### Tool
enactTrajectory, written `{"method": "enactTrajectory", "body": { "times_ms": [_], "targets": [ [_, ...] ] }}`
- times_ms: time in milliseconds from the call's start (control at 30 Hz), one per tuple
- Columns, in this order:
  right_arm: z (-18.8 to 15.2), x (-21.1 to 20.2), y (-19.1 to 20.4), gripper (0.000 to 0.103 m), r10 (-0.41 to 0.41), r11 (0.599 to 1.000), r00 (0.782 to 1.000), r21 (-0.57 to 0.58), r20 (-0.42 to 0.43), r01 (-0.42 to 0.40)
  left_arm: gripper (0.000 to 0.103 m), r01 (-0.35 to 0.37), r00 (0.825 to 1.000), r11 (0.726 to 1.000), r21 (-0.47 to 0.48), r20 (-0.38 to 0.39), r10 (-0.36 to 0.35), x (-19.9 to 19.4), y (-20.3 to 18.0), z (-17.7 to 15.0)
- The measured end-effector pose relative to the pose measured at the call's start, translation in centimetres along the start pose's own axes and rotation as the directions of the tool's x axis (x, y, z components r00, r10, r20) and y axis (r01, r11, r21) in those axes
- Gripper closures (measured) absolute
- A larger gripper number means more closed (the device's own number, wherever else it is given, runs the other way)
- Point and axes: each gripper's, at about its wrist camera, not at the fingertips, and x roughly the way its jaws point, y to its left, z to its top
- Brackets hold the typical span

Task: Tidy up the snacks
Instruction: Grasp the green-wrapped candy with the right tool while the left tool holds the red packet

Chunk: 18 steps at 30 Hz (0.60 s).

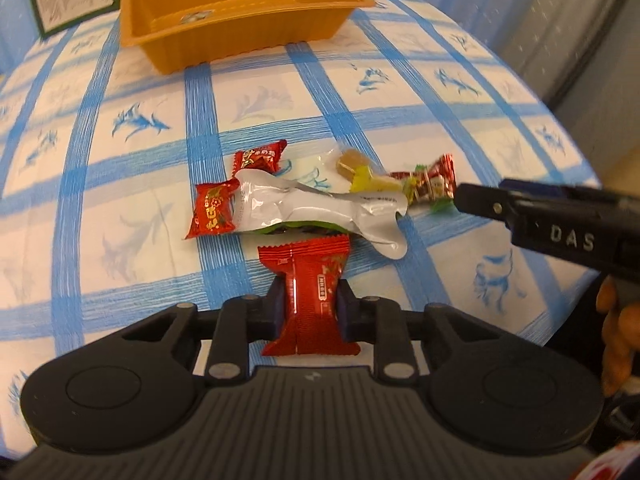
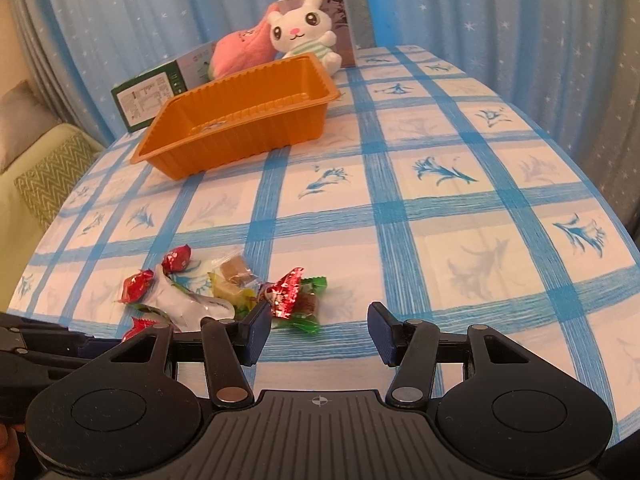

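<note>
Pinching the light, crinkly red snack packet [image 1: 310,300] across its soft waist, the left gripper [image 1: 310,304] looks secure, while the right gripper [image 2: 318,330] hangs released just beside the pile.

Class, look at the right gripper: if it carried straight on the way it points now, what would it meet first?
Probably bare tablecloth. The right gripper is open and empty, and the red foil candy lies just left of its line, near the left finger. Depth is hard to judge.

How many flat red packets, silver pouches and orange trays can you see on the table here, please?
Flat red packets: 3
Silver pouches: 1
Orange trays: 1
Total: 5
</note>
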Motion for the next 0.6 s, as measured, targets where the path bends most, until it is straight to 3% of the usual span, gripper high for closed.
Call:
{"method": "enactTrajectory", "body": {
  "times_ms": [400, 567, 600],
  "targets": [
    [0.3, 2.1, 1.7, 0.05, 0.003, 0.988, 1.0, -0.156, 0.001, -0.002, 0.082, -0.008, 0.998, 0.997, -0.08, 0.056, 0.012, -1.8, 1.7, -0.5],
    [0.1, 3.1, 2.4, 0.05, -0.035, 0.975, 0.999, -0.221, -0.033, 0.027, 0.082, -0.002, 0.998, 0.995, -0.096, 0.062, 0.008, -2.0, 2.2, -0.4],
    [0.0, 3.3, 2.5, 0.055, -0.044, 0.972, 0.998, -0.233, -0.036, 0.034, 0.082, -0.001, 0.998, 0.995, -0.098, 0.063, 0.008, -2.0, 2.3, -0.4]
  ]
}}
